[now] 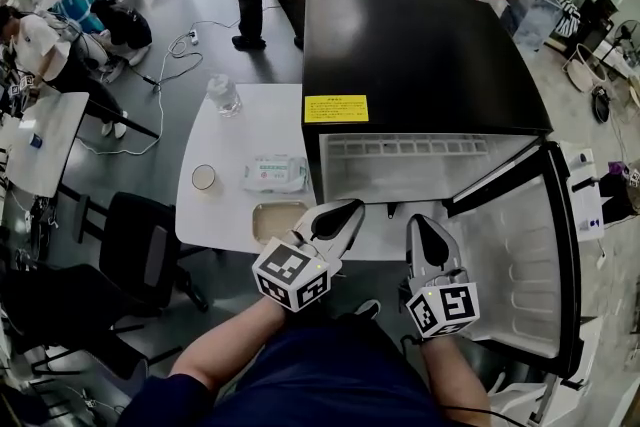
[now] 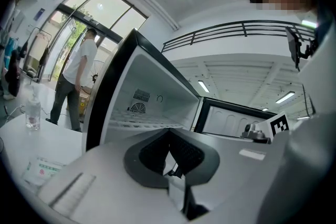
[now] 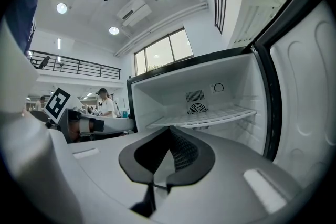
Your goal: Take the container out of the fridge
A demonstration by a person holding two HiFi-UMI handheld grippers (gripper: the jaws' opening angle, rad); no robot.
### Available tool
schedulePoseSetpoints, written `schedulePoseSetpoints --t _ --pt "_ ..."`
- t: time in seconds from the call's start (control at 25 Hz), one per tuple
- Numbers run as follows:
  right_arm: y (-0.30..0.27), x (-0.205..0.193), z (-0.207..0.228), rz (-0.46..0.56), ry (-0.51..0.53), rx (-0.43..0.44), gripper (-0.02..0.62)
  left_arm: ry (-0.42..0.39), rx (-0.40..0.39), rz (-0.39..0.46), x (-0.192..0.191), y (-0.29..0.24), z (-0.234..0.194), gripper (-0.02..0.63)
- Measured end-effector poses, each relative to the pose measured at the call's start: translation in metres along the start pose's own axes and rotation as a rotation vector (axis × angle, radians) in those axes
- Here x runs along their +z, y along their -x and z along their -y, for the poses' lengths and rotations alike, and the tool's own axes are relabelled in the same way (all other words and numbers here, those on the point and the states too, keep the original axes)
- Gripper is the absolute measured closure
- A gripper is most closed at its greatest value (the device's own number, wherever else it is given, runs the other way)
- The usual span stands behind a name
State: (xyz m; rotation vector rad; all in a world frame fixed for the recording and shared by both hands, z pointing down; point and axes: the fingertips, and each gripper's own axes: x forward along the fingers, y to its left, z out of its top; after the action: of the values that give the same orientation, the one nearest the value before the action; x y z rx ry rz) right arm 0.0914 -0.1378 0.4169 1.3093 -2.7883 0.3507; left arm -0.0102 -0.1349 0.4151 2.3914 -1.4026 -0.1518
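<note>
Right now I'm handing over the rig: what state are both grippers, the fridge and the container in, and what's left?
Left gripper: shut, empty.
Right gripper: shut, empty. Both are in front of the fridge.
Door is open; shelf is bare, no container seen inside.
Container lies on the table beside the left gripper.
Done: the container seems to be out. Left: probably only shutting the door.

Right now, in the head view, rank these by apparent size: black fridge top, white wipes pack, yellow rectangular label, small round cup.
1. Black fridge top
2. White wipes pack and yellow rectangular label: near alike, and the label sits nearer the camera, so unranked.
3. Small round cup
</note>
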Motion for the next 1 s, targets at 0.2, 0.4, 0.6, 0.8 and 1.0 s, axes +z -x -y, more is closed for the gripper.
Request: schedulePoseSetpoints --t 0.2,0.4,0.6,0.8,1.0 --pt "-0.0021 -0.0001 -0.0016 -0.003 0.006 0.007 0.589 -0.002 0.001 -0.005 -0.0022 -0.0002 -0.0017 0.603" --pt "-0.0043 -0.0013 -0.0027 0.001 -0.001 0.004 0.589 -0.002 0.002 -0.006 -0.0019 -0.0003 -0.0041 0.603" --pt "-0.0043 -0.0012 -0.0024 -0.003 0.004 0.003 0.589 -0.002 0.002 -0.012 -0.0030 -0.0015 -0.0039 0.603" --pt "-0.0052 -0.0009 -0.0010 -0.009 0.008 0.002 0.589 -0.001 0.001 -0.014 -0.0044 -0.0031 -0.0042 0.603" --pt "-0.0070 -0.0016 -0.0015 -0.010 0.006 0.005 0.589 -0.003 0.003 -0.017 -0.0052 -0.0040 -0.0061 0.603"
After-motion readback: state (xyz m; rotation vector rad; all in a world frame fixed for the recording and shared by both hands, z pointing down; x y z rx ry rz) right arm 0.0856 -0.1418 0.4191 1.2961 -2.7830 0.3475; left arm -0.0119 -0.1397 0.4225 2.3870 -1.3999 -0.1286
